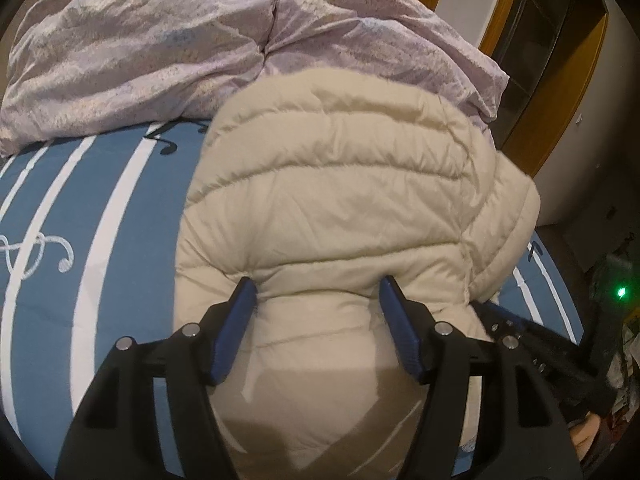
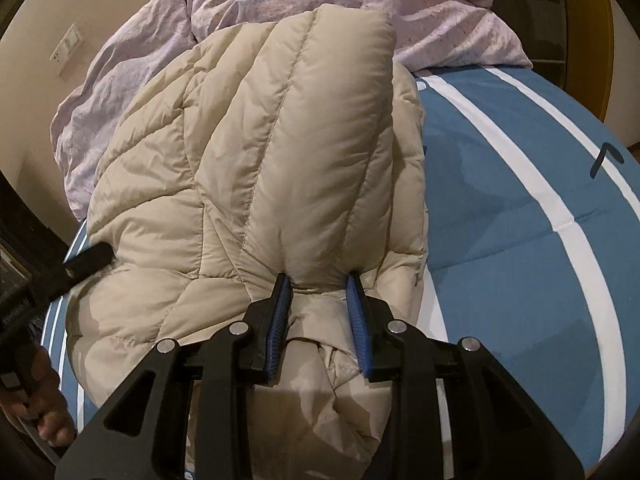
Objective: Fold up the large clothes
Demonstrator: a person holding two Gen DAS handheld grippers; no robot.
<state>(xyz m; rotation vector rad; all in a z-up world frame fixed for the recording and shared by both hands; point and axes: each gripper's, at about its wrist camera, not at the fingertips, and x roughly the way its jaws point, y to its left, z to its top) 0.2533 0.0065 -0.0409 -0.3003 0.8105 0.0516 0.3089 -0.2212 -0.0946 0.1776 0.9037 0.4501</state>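
A cream quilted puffer jacket (image 1: 340,200) lies folded in a bulky bundle on a blue bed sheet with white stripes (image 1: 80,220). My left gripper (image 1: 316,292) is over the jacket's near end, jaws wide apart with padding bulging between them. In the right wrist view the jacket (image 2: 280,140) runs away from me. My right gripper (image 2: 318,280) has its blue pads partly closed, pinching a fold of the jacket's near edge. The left gripper's black body (image 2: 88,260) shows at the left of that view.
A rumpled lilac duvet (image 1: 160,40) is piled at the far end of the bed, touching the jacket. Wooden wardrobe panels (image 1: 560,80) stand at the right. A wall with a socket plate (image 2: 66,50) is at the left. The striped sheet (image 2: 520,220) extends right.
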